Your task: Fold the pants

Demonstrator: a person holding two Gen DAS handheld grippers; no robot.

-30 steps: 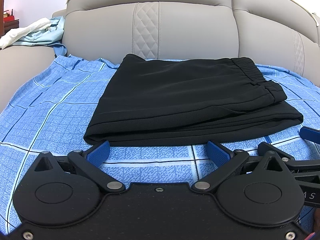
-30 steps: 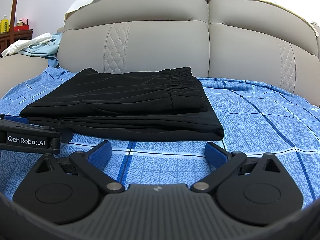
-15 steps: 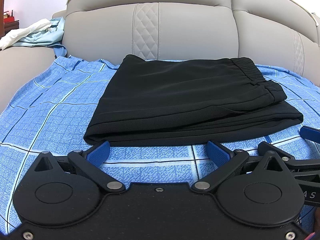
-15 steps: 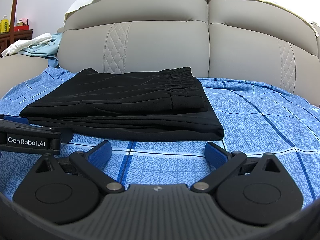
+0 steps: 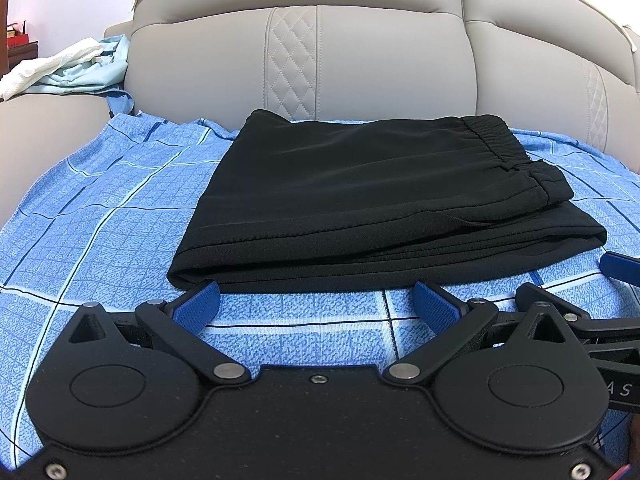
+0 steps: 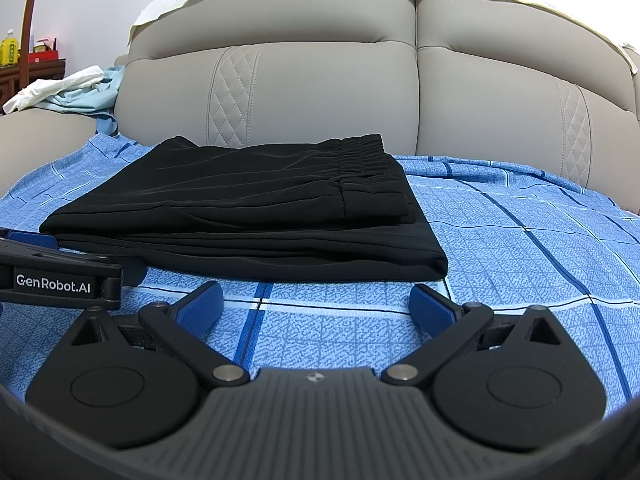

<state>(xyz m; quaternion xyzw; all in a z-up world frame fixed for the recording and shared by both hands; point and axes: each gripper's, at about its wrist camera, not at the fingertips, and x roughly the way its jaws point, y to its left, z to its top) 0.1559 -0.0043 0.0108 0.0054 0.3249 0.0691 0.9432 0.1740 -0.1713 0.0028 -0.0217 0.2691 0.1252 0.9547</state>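
The black pants (image 5: 372, 196) lie folded in a flat stack on the blue checked sheet (image 5: 100, 216), elastic waistband on top at the right. They also show in the right wrist view (image 6: 248, 216). My left gripper (image 5: 318, 300) is open and empty, just in front of the stack's near edge. My right gripper (image 6: 316, 304) is open and empty, in front of the stack's right half. The two grippers sit side by side; the left gripper's body (image 6: 60, 280) shows at the left of the right wrist view.
The sheet covers the seat of a grey sofa (image 5: 360, 52) whose padded backrest rises behind the pants. White and pale blue clothes (image 6: 72, 88) lie on the left armrest. A wooden shelf with bottles (image 6: 24, 56) stands far left.
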